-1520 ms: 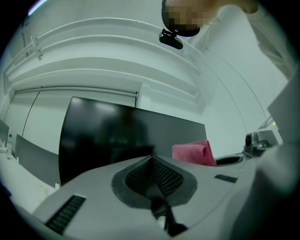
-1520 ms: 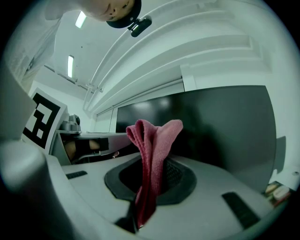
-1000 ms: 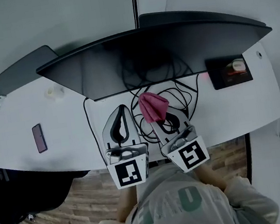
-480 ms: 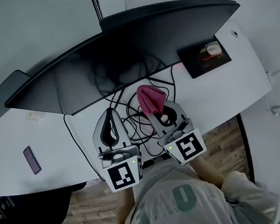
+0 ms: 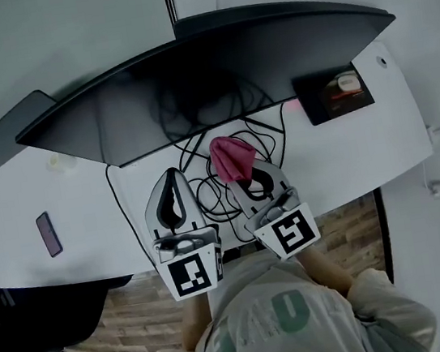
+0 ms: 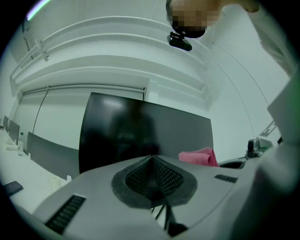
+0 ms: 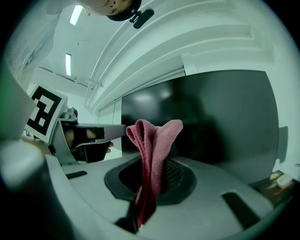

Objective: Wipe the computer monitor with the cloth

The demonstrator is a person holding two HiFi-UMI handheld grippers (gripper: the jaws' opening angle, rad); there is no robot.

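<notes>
White desk [image 5: 357, 163] spreads below the monitor [image 5: 214, 82] edge; right gripper [image 5: 247, 180] pinches cloth [image 5: 232, 157], left gripper [image 5: 171, 175] clenched empty.

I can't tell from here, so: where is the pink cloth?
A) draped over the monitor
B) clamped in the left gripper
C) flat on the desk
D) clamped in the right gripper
D: the right gripper is shut on the pink cloth; the left gripper is shut and empty.
</notes>
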